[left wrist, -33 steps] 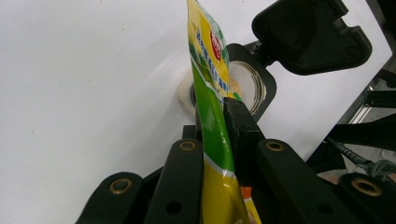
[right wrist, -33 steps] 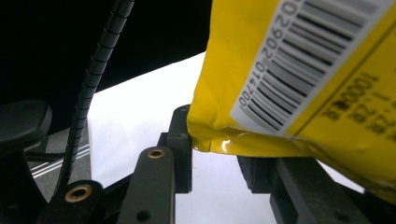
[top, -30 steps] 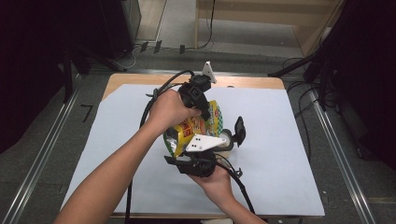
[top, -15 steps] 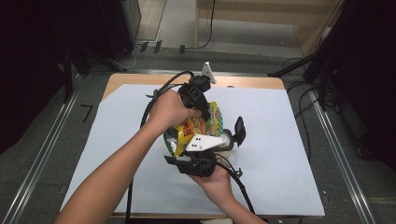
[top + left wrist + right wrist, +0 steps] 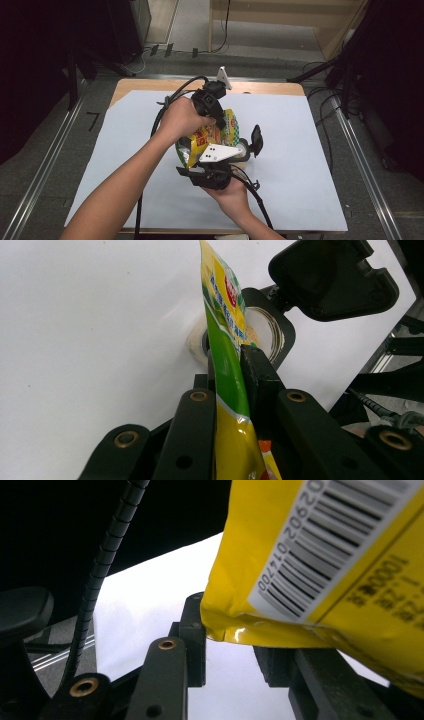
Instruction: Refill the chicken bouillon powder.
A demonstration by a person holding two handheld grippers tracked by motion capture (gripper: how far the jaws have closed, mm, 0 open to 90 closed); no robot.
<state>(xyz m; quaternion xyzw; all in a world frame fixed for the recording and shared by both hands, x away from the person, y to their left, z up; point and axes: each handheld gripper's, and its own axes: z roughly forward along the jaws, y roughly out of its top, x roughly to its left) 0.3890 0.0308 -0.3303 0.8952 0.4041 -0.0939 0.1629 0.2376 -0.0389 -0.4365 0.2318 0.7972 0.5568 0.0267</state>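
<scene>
We saw the yellow-green snack bag (image 5: 212, 137) held above the desk (image 5: 300, 150), its long axis running between the two hands. The left hand-held gripper (image 5: 232, 370) was clamped on the bag's far edge. The right hand-held gripper (image 5: 230, 645) sat under its near end, jaws partly apart; we could not tell whether they gripped.

A yellow-and-green snack bag (image 5: 212, 137), printed with a barcode, is held up on edge above the middle of the table (image 5: 310, 165), beside an open-lidded jar (image 5: 245, 147).
</scene>
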